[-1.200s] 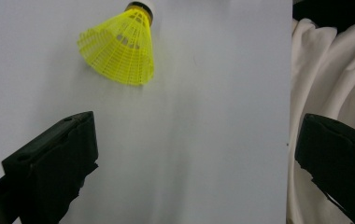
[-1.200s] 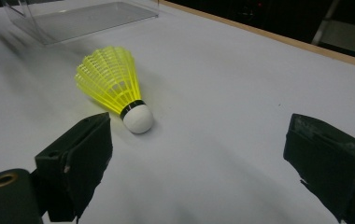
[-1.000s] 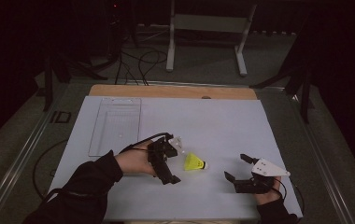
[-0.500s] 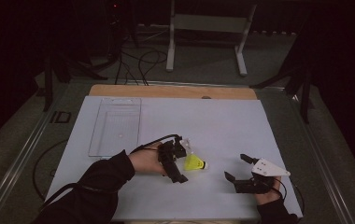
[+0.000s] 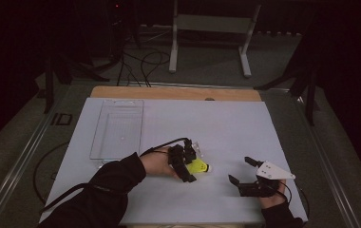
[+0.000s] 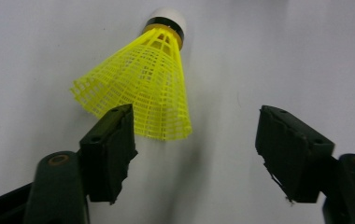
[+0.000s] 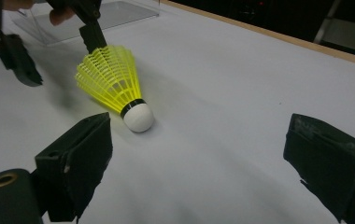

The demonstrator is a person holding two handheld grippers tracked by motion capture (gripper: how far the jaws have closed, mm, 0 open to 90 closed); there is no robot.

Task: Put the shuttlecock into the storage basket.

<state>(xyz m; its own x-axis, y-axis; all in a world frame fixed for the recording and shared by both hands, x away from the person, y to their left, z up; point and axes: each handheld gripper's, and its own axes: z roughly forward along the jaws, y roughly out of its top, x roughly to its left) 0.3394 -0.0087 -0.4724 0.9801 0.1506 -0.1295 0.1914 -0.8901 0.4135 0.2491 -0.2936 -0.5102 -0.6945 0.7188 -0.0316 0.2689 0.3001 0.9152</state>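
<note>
Starting at my left, the clear plastic tray (image 5: 118, 128) sits toward the far left of the table (image 5: 226, 123), well apart from where I am working. My left gripper (image 5: 191, 164) is down over the yellow shuttlecock (image 5: 198, 166) with its jaws spread on either side of the skirt's wide end; they have just been closing, but neither pad presses the mesh yet, though one fingertip (image 6: 112, 140) is already right at the skirt's edge while the other stands off across bare table. To do this grasp well, I judge I should slide the gripper a little so the skirt sits midway between the pads, then close gently, because the open mesh looks soft and likely to crumple or squirt sideways under a hard, lopsided squeeze. Gripping nearer the cork end might hold more firmly.

The shuttlecock lies on its side on the white table, near the front middle, its flared end toward my left gripper and its nose pointing away toward the right. Its skirt is a bright yellow plastic lattice, with a black band and a rounded white cork tip (image 7: 138, 116).

Farther right, my right gripper (image 5: 242, 172) rests released near the table's front edge, jaws wide, holding nothing.
</note>
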